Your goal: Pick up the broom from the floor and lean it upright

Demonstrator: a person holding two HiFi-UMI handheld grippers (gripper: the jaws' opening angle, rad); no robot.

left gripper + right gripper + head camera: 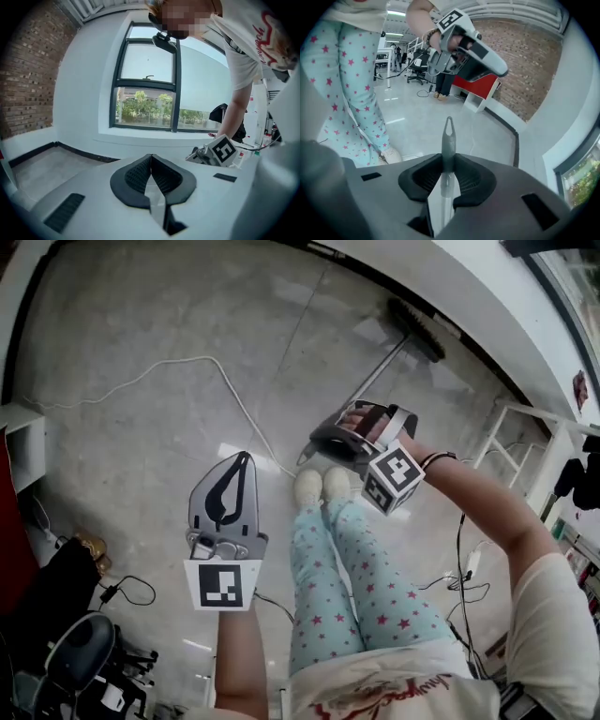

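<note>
The broom's dark bristle head (415, 329) rests on the floor by the white wall, and its thin handle (380, 371) slants from there to my right gripper (323, 440). That gripper is shut on the handle. In the right gripper view the handle's grey end with its hanging loop (449, 129) sticks out past the closed jaws (449, 157). My left gripper (241, 460) is held out over the floor to the left of the person's legs, apart from the broom. Its jaws (151, 157) are shut with nothing between them.
A white cable (187, 362) snakes across the pale floor. A white shelf (23, 442) and a black office chair (80, 643) stand at the left, a white rack (525, 442) at the right. The person's star-print legs (356, 577) stand in the middle. A window (150, 98) faces the left gripper.
</note>
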